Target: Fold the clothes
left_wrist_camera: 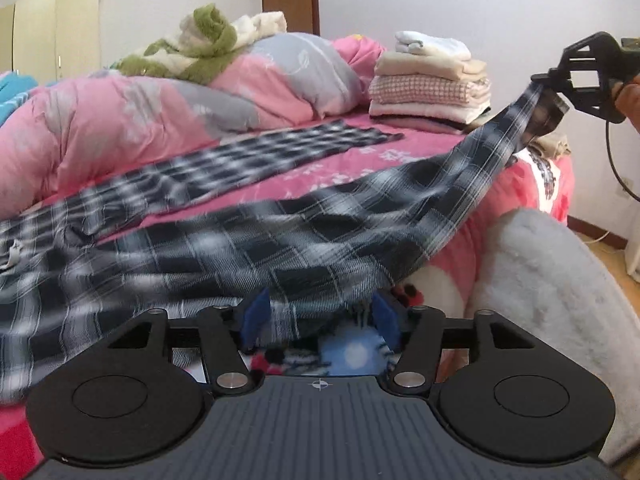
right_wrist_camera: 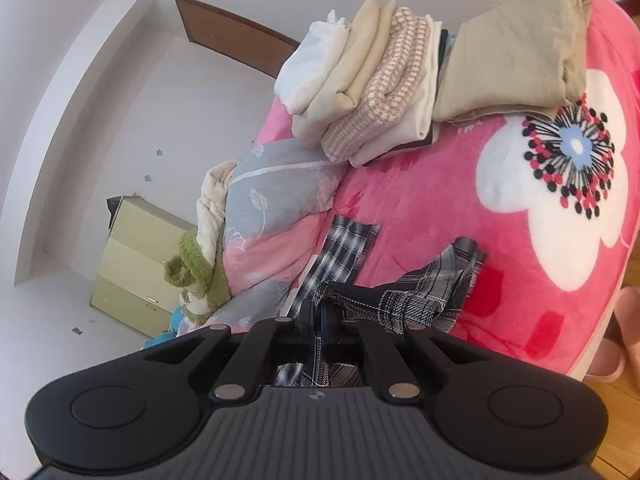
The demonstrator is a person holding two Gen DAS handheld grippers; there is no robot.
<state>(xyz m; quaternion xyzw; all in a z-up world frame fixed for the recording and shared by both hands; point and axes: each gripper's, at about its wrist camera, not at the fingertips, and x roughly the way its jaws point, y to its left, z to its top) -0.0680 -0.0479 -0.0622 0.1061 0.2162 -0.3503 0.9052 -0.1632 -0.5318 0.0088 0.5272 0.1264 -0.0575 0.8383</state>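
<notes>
Plaid garment (left_wrist_camera: 256, 236): black, grey and white check, soft woven cloth; spread across the pink bed (left_wrist_camera: 344, 168), one leg flat, the other lifted taut toward the right gripper (right_wrist_camera: 318, 314), whose jaws are clamped together on its hem; left gripper (left_wrist_camera: 318, 322) jaws stand apart, cloth edge draped between the blue pads, not pressed; folded stack (left_wrist_camera: 432, 76) lies behind.
</notes>
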